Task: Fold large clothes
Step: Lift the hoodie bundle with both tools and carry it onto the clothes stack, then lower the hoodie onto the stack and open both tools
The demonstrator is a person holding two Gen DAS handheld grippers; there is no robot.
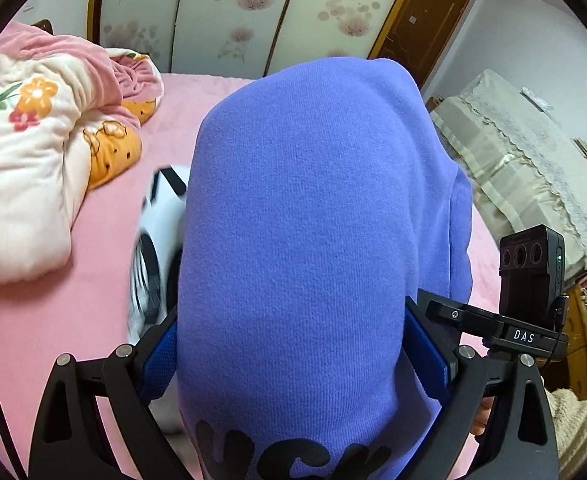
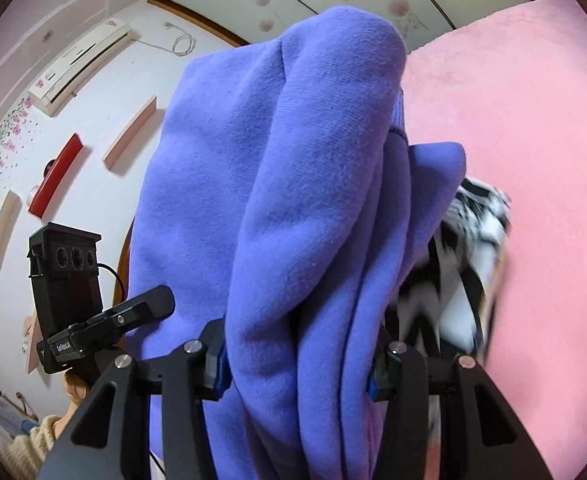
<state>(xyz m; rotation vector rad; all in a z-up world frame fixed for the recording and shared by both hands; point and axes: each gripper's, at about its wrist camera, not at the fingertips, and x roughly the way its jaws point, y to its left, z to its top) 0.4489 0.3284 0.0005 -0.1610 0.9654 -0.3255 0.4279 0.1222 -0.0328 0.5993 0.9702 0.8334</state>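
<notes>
Both tongs grip the purple sweatshirt [image 1: 305, 220], held bunched up above the pink bed [image 1: 93, 272]. The left tongs [image 1: 293, 364] clamp a thick fold with black lettering; the right tongs [image 2: 297, 364] pinch several gathered layers. A blurred black-and-white garment [image 2: 465, 272] lies beneath, beside a floral quilt [image 1: 33, 152].

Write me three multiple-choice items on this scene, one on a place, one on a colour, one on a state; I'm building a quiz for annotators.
1. The crumpled floral quilt lies on:
A. a chair
B. the pink bed
C. the floor

2. The held garment is:
A. purple
B. green
C. grey

3. The right gripper is:
A. empty
B. out of view
C. closed on the garment

Answers: 1 B, the quilt rests on the pink sheet. 2 A, purple fabric fills both views. 3 C, cloth is bunched between its fingers.
</notes>
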